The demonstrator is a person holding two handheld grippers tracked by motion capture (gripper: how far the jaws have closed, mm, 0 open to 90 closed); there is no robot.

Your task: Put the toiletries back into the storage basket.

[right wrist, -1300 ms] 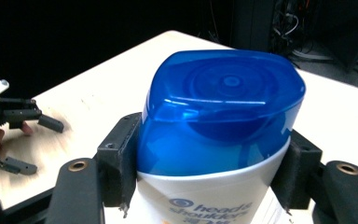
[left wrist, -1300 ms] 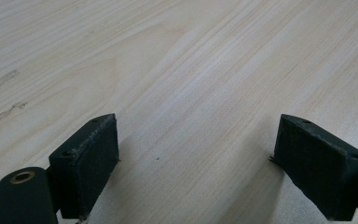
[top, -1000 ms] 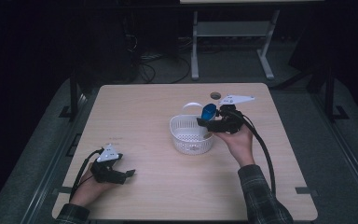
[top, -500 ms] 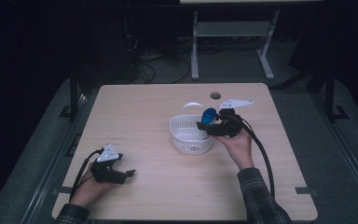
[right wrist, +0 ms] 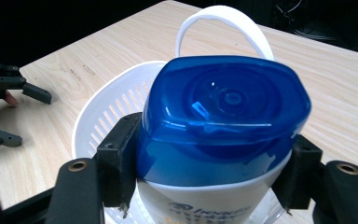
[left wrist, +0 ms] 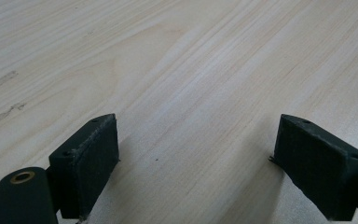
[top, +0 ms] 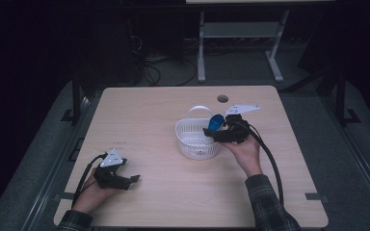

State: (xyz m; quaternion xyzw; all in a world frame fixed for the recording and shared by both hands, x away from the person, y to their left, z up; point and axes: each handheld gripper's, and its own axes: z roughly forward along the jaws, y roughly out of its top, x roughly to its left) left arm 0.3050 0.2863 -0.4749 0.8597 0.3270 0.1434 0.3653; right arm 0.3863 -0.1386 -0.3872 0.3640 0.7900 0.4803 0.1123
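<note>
A pale wood-grain rectangular table [top: 149,115] with a small round hole [top: 222,98] near its far edge stands on a grey floor [top: 318,120]. Beyond it the room is dark, with a white metal stand [top: 241,33] and tangled black cables [top: 159,72] on the floor.

In the right gripper view, the white plastic bottle with a blue flip cap [right wrist: 223,126] is cut off by the bottom edge, so its printed label reads only in part. The bottle hides much of the white slotted plastic basket [right wrist: 102,107] behind it. In the high view, the bottle's body lies behind the right gripper [top: 211,131], only the cap visible.
</note>
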